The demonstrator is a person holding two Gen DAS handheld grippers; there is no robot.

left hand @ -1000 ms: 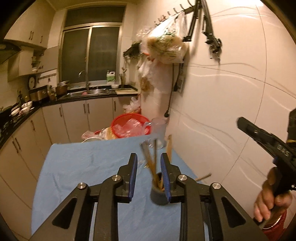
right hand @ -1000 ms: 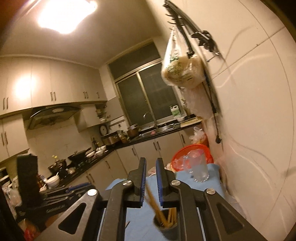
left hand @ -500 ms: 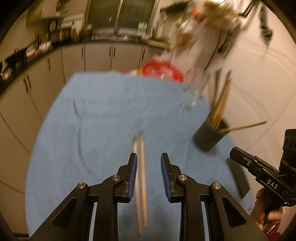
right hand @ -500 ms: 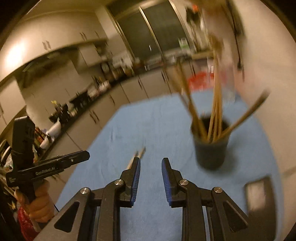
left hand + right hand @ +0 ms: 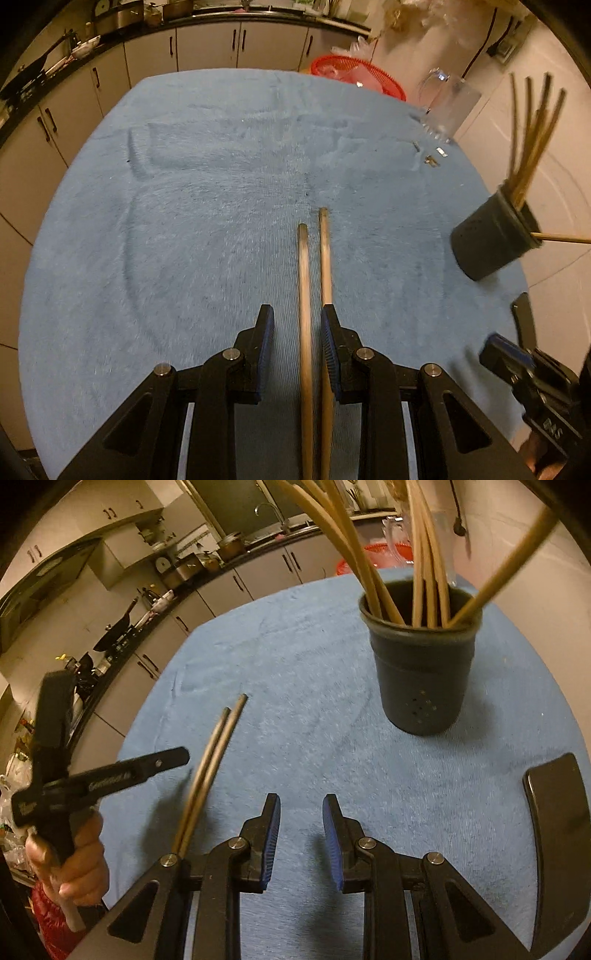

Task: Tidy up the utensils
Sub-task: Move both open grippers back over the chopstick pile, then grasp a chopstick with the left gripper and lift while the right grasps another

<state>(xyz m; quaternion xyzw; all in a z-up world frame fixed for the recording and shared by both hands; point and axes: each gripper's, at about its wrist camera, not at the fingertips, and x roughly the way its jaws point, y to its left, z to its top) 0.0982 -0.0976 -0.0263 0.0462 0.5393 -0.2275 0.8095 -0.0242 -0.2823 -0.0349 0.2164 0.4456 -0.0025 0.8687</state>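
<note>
Two wooden chopsticks (image 5: 312, 280) lie side by side on the blue cloth (image 5: 184, 221). My left gripper (image 5: 297, 328) is open and low over them, one chopstick running between its jaws, the other under the right finger. They also show in the right wrist view (image 5: 212, 760). A dark holder cup (image 5: 421, 675) with several chopsticks stands ahead of my right gripper (image 5: 301, 823), which is open and empty above the cloth. The cup also shows at the right in the left wrist view (image 5: 491, 240).
A black flat object (image 5: 557, 834) lies at the cloth's right edge. A clear jug (image 5: 448, 103) and a red basket (image 5: 354, 74) stand at the far end. Small metal bits (image 5: 430, 155) lie near the jug. A tiled wall runs along the right.
Both grippers have tilted down and dropped toward the cloth. My left gripper has moved forward over the two chopsticks, so one now lies between its jaws. The cup looks nearer to my right gripper.
</note>
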